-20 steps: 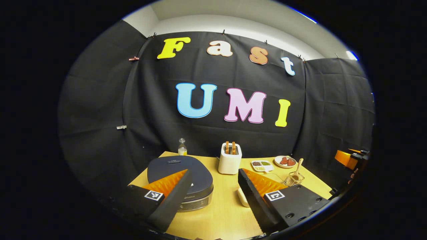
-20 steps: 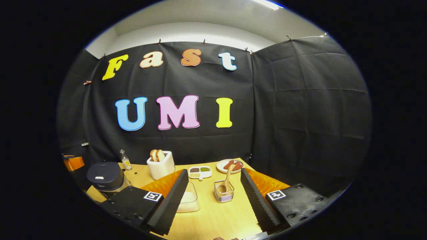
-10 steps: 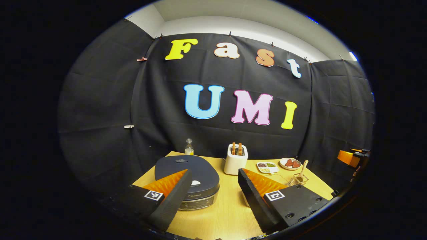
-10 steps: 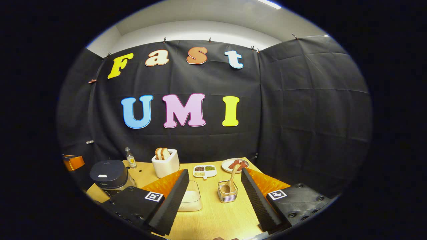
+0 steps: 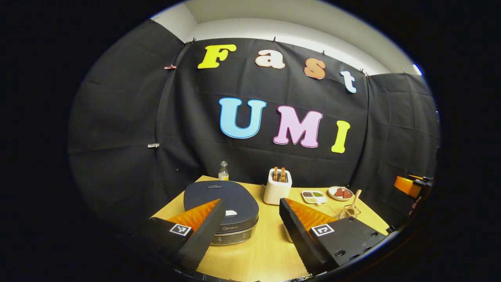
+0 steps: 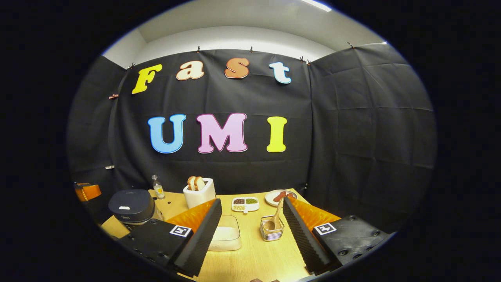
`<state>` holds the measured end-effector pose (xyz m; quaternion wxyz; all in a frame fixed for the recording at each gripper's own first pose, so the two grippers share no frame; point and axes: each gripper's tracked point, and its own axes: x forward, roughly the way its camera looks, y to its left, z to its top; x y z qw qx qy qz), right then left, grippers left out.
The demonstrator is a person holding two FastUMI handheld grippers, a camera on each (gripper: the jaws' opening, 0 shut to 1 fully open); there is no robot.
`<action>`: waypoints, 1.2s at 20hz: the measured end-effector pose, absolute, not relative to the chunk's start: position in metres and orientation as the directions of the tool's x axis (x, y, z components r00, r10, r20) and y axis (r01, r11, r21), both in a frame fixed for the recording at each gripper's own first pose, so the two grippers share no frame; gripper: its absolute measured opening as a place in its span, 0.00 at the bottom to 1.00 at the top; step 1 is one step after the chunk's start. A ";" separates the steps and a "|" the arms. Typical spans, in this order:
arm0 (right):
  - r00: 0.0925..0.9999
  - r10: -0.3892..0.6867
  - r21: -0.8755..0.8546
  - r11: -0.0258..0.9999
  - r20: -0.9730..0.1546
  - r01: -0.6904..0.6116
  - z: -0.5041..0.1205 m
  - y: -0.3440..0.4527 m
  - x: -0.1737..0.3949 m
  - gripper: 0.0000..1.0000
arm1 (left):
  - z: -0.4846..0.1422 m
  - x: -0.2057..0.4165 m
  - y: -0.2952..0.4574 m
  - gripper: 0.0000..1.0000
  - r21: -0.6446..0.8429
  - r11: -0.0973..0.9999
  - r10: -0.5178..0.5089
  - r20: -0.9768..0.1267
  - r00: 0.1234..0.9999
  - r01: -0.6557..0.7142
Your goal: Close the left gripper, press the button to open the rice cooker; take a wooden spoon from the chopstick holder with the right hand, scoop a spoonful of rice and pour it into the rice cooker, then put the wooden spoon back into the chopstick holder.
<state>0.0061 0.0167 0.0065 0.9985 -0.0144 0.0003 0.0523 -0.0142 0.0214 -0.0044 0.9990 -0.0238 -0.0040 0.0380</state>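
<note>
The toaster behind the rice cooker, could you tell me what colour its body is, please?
White; the toaster shows best in the left gripper view.

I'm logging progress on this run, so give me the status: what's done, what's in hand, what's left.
Done: nothing. The dark round rice cooker has its lid down, and the wooden spoon stands in the clear chopstick holder.

In hand: nothing. The left gripper is open with the cooker ahead of it; the right gripper is open and empty.

Left: shut the left gripper, press the button, scoop from the clear rice container, pour, return the spoon.
</note>
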 end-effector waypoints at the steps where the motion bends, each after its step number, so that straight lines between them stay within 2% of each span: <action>1: 0.995 0.102 -0.032 0.994 -0.005 -0.102 0.004 0.016 0.006 0.98 | -0.002 -0.013 0.023 0.95 -0.047 0.996 0.077 0.003 0.997 -0.077; 9: 0.996 0.083 -0.003 0.997 -0.024 -0.083 0.000 0.018 0.003 0.98 | -0.006 0.013 0.052 0.93 -0.069 0.991 0.111 -0.063 0.992 -0.116; 11: 0.997 0.074 -0.015 0.997 -0.019 -0.074 0.001 0.017 0.002 0.98 | -0.011 0.024 0.057 0.87 -0.092 0.991 0.088 -0.103 0.991 -0.097; 13: 0.998 0.065 -0.017 0.998 -0.025 -0.066 -0.002 0.017 0.000 0.98 | -0.018 0.037 0.067 0.74 -0.099 0.990 0.082 -0.152 0.985 -0.097; 14: 0.998 0.060 -0.017 0.998 -0.031 -0.061 -0.004 0.017 0.000 0.98 | -0.023 0.045 0.073 0.64 -0.100 0.990 0.082 -0.176 0.981 -0.100; 15: 0.998 0.055 -0.017 0.998 -0.037 -0.055 -0.006 0.016 -0.001 0.98 | -0.027 0.052 0.079 0.61 -0.102 0.989 0.083 -0.201 0.976 -0.105; 16: 0.998 0.049 -0.015 0.999 -0.042 -0.050 -0.008 0.015 -0.003 0.98 | -0.031 0.058 0.084 0.51 -0.104 0.988 0.087 -0.221 0.971 -0.113; 17: 0.998 0.042 -0.015 0.999 -0.048 -0.043 -0.010 0.014 -0.003 0.98 | -0.034 0.065 0.088 0.46 -0.108 0.988 0.082 -0.241 0.967 -0.111; 18: 0.998 0.035 -0.015 0.999 -0.053 -0.036 -0.011 0.013 -0.004 0.98 | -0.036 0.070 0.089 0.31 -0.115 0.988 0.072 -0.254 0.964 -0.104; 19: 0.998 0.028 -0.016 0.999 -0.058 -0.029 -0.012 0.011 -0.004 0.98 | -0.039 0.077 0.091 0.26 -0.119 0.988 0.067 -0.268 0.961 -0.102; 20: 0.998 0.021 -0.017 1.000 -0.062 -0.022 -0.014 0.009 -0.006 0.98 | -0.045 0.083 0.095 0.16 -0.118 0.988 0.067 -0.282 0.957 -0.104; 22: 0.998 0.008 -0.023 1.000 -0.069 -0.009 -0.015 0.005 -0.006 0.98 | -0.054 0.095 0.097 0.08 -0.129 0.988 0.048 -0.302 0.952 -0.090; 24: 0.997 -0.008 -0.032 0.999 -0.079 0.005 -0.018 -0.001 -0.008 0.98 | -0.066 0.107 0.097 0.06 -0.143 0.987 0.025 -0.333 0.943 -0.077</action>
